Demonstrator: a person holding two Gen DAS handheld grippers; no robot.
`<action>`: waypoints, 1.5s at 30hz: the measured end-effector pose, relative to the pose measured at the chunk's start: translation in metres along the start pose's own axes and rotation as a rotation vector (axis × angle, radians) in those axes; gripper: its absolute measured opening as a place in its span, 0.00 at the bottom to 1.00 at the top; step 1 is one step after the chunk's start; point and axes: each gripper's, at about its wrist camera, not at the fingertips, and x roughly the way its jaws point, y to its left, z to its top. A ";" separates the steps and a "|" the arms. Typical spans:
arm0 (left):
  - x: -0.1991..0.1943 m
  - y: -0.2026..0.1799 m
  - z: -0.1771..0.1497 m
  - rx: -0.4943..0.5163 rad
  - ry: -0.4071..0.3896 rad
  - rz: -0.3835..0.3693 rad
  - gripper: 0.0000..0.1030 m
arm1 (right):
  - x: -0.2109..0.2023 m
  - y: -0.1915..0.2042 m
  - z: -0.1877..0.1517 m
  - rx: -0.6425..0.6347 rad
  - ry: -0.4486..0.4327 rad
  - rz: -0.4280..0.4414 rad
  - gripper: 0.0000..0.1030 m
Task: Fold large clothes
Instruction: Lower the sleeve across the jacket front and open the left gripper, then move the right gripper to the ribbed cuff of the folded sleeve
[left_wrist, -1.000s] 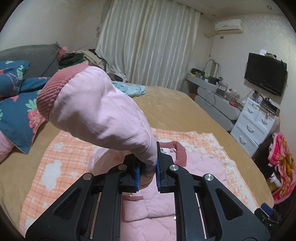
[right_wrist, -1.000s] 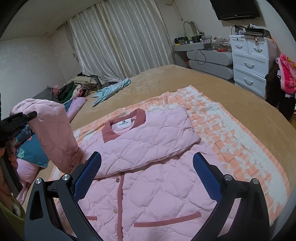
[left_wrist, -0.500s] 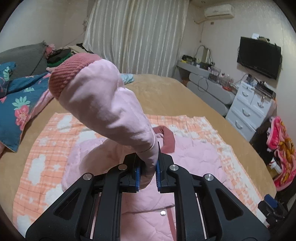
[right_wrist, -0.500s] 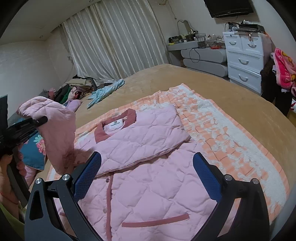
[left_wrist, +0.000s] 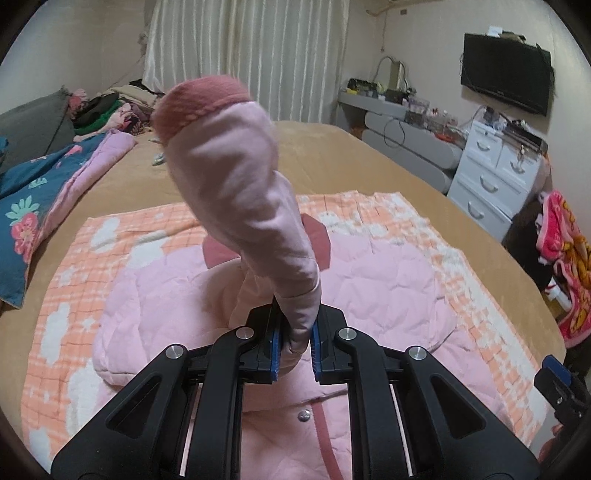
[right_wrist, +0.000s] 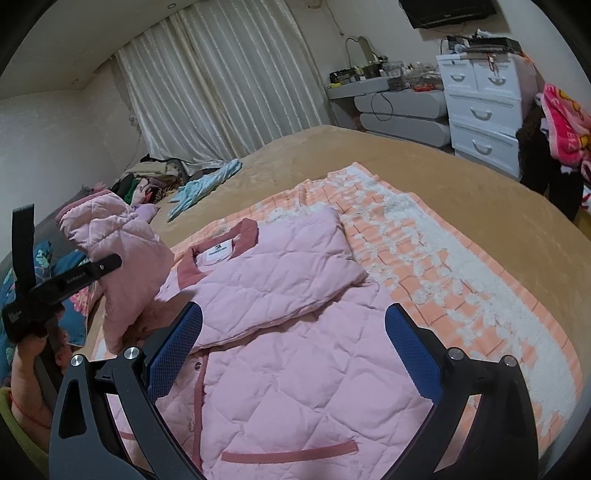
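One sleeve already lies folded across the jacket (right_wrist: 303, 373); the left claw (left_wrist: 294, 347), clamped on the other sleeve (left_wrist: 236, 192), carries it toward 3 o'clock, while the right claw (right_wrist: 291, 354) hangs wide open and empty.

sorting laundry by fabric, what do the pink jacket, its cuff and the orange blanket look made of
Jacket: smooth matte woven shell, probably padded; diamond quilting puffs between the seams.
Cuff: darker pink ribbed knit; fine ridges show along its edge.
Blanket: soft pile, likely fleece or terry; the white patches look fuzzy and raised. The fibre itself cannot be told.
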 end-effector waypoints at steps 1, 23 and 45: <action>0.002 -0.002 -0.002 0.003 0.006 -0.001 0.05 | 0.001 -0.003 0.000 0.004 0.002 -0.004 0.96; 0.056 -0.060 -0.044 0.200 0.117 0.017 0.07 | 0.024 -0.041 0.000 0.063 0.023 -0.072 0.96; 0.050 -0.079 -0.063 0.359 0.224 -0.187 0.83 | 0.060 -0.020 0.027 0.005 0.082 -0.060 0.96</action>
